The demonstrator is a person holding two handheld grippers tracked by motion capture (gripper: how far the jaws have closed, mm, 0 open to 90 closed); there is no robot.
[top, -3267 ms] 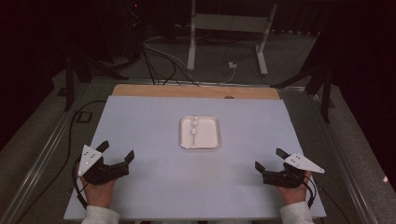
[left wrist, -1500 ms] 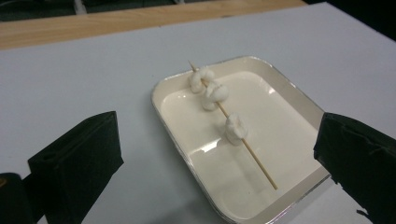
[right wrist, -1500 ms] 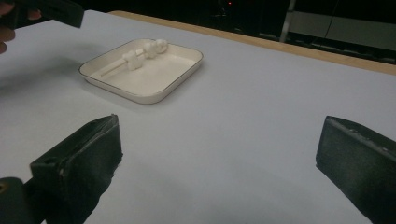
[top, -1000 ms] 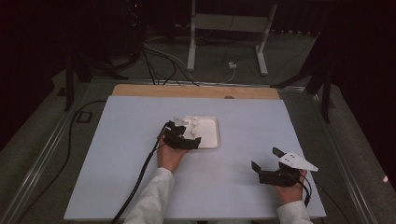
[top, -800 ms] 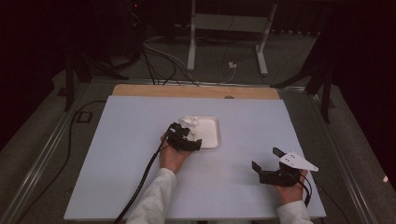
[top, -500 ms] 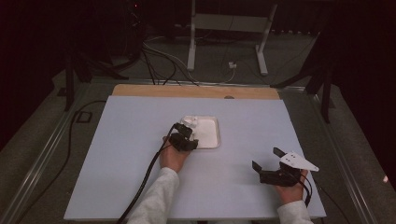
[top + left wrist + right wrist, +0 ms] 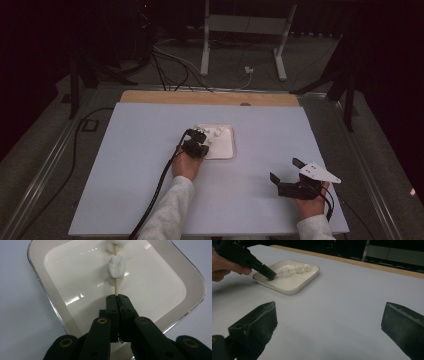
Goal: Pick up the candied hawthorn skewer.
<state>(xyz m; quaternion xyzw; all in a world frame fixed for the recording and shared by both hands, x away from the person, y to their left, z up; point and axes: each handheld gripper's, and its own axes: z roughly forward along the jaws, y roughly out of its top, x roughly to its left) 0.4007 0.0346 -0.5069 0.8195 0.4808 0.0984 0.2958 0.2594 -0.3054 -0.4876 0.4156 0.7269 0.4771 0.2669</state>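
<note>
Table, tray (image 7: 62,322) | skewer (image 7: 115,291) points away from left gripper (image 7: 117,298), jaws clamped on it

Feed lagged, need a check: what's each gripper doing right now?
Left gripper: jaws just closed, shut on the thin wooden marshmallow skewer.
Right gripper: open, holding nothing.

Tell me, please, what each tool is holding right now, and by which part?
The left tool pinches the thin wooden skewer of white marshmallows by its bare near end, over the cream square tray. The right tool is open, holding nothing.
</note>
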